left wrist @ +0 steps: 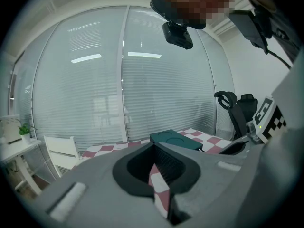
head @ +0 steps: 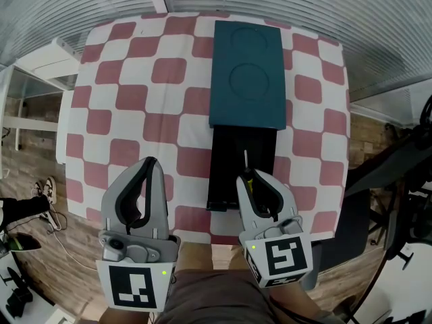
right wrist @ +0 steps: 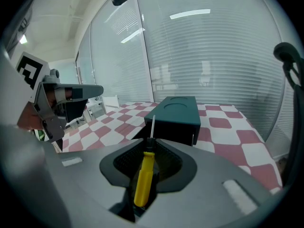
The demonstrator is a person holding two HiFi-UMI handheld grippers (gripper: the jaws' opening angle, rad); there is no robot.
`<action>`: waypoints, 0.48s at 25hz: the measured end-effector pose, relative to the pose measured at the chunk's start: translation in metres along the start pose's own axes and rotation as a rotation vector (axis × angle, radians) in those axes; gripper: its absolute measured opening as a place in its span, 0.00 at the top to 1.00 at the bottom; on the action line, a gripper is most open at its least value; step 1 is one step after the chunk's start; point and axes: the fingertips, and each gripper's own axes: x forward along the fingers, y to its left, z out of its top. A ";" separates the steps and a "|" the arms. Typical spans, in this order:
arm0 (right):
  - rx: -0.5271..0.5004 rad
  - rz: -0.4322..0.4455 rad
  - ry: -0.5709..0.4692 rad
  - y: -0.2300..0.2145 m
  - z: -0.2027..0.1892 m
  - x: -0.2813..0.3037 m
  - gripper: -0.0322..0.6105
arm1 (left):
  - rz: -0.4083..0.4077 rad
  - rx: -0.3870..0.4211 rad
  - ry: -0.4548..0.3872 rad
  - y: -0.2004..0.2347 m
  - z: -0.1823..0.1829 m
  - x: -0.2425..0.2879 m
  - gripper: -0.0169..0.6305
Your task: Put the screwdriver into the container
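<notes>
A yellow-handled screwdriver (right wrist: 144, 177) with a thin metal shaft lies between the jaws of my right gripper (right wrist: 151, 146), shaft pointing forward at the container (right wrist: 176, 113). From the head view, the right gripper (head: 248, 179) hovers over the near end of the container's open black tray (head: 229, 160), and the screwdriver's shaft (head: 246, 159) sticks out over it. The teal lid (head: 246, 66) sits slid back beyond the tray. My left gripper (head: 151, 164) hangs over the checked cloth to the tray's left, jaws together and holding nothing. In its own view the left gripper (left wrist: 154, 151) shows only a sliver of cloth.
The red-and-white checked table (head: 135, 100) ends just in front of me. A white shelf (head: 40, 66) stands at the left, with shoes (head: 44, 189) on the wooden floor. A black office chair (head: 405, 174) stands at the right. Window blinds run behind the table.
</notes>
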 end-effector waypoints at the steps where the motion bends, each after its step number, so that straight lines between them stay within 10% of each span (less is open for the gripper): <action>1: 0.001 0.002 -0.002 0.000 0.000 0.000 0.80 | 0.001 0.000 -0.001 0.000 0.000 0.000 0.97; 12: 0.014 0.017 -0.019 -0.001 -0.001 -0.002 0.81 | 0.016 0.003 -0.018 -0.006 0.008 -0.012 0.97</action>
